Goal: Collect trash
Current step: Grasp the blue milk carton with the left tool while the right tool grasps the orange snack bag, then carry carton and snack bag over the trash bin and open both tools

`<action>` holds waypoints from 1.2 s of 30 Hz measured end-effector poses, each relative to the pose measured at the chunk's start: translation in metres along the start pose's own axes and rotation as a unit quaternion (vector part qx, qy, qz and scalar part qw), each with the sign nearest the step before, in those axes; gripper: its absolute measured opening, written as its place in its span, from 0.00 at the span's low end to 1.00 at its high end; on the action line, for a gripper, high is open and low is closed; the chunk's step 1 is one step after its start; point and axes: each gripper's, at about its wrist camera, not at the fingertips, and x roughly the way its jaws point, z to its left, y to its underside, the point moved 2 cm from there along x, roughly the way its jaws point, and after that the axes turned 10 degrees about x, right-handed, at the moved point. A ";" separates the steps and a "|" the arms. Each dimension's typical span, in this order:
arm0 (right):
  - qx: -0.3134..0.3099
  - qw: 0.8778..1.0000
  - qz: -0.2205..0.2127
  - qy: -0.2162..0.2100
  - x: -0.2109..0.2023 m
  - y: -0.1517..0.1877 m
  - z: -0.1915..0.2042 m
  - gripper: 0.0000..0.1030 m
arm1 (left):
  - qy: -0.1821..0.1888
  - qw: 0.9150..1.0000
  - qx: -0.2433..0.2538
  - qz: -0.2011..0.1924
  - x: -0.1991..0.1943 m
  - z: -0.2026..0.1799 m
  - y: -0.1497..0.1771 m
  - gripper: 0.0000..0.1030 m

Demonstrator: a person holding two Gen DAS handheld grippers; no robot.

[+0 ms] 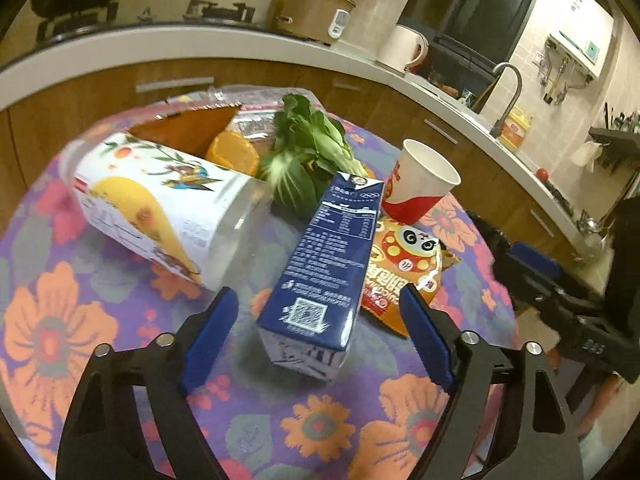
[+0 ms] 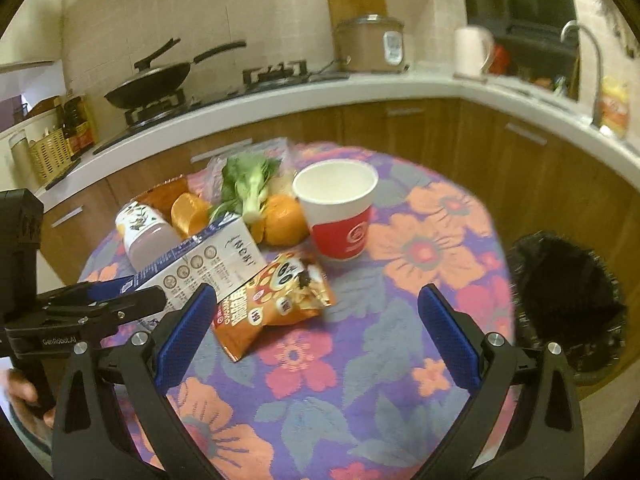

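Observation:
A blue and white milk carton (image 1: 324, 276) lies on the round flowered table (image 1: 60, 320); it also shows in the right wrist view (image 2: 208, 264). My left gripper (image 1: 318, 328) is open, its blue fingers on either side of the carton's near end. An orange snack bag (image 1: 404, 268) lies right of the carton, also seen from the right (image 2: 272, 304). A red and white paper cup (image 2: 340, 212) stands upright. A plastic bottle (image 1: 160, 212) lies on its side. My right gripper (image 2: 314, 328) is open and empty above the table.
Orange halves (image 2: 280, 220), a bok choy (image 2: 248, 184) and plastic wrappers sit at the table's back. A black-lined trash bin (image 2: 568, 304) stands right of the table. A kitchen counter (image 2: 280, 92) with stove, pan and rice cooker curves behind.

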 end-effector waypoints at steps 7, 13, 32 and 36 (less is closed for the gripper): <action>-0.005 1.000 0.018 0.002 0.021 -0.006 -0.001 0.93 | -0.013 1.000 -0.010 0.023 0.020 -0.008 0.002 0.45; -0.006 0.999 0.041 -0.004 0.038 -0.012 0.002 0.93 | -0.028 1.000 -0.003 0.008 0.013 -0.013 0.004 0.41; -0.042 0.995 0.095 0.011 0.064 0.004 0.019 0.27 | -0.040 0.999 -0.006 -0.022 -0.012 -0.018 0.016 0.37; -0.053 0.997 0.055 0.009 0.041 0.012 0.020 0.23 | -0.043 0.999 -0.001 -0.033 -0.018 -0.024 0.020 0.36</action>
